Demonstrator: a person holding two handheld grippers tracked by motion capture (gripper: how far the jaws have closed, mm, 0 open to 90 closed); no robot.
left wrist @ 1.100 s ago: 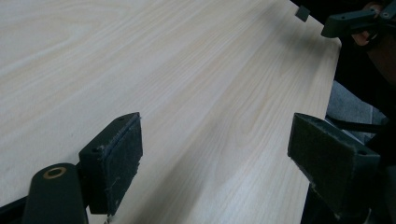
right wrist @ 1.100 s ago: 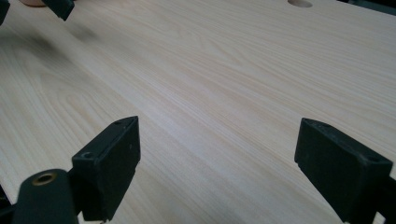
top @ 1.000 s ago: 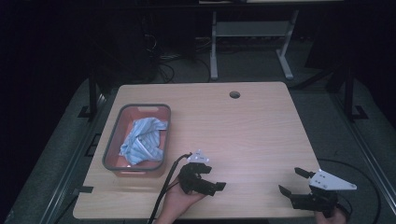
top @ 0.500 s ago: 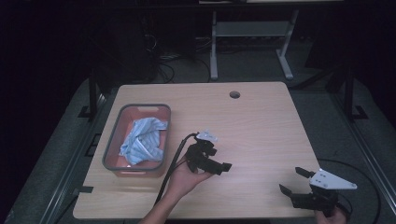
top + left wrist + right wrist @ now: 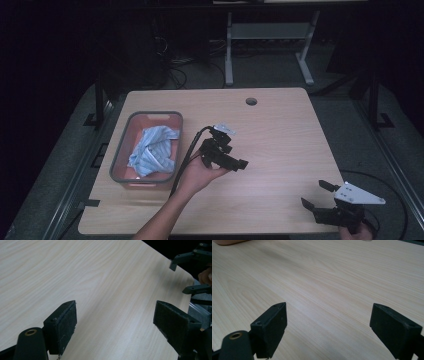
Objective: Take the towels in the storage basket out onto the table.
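Since a second ago, the left gripper [image 5: 235,161] has risen from near the front edge of the table [image 5: 280,135] toward its middle, and the right gripper [image 5: 316,196] has stayed at the front right corner. Seen from the high view, a light wooden table carries a grey basket [image 5: 120,155] with a reddish inside near its left edge, and a crumpled blue striped cloth [image 5: 152,150] lies inside that basket. The left hand [image 5: 200,172] holds its gripper just right of the basket, jaws pointing toward the right edge, and a black cable [image 5: 186,155] trails from it toward the front edge. A round hole [image 5: 251,101] sits near the back edge. The right gripper hangs over the front right corner with a grey three-cornered plate [image 5: 360,194] on top, its jaws spread wide and empty. From the left gripper view, two black jaws stand wide apart over bare wood with nothing between them, and the right gripper shows far off at the table's corner. From the right gripper view, two black jaws stand wide apart over bare wood, holding nothing.
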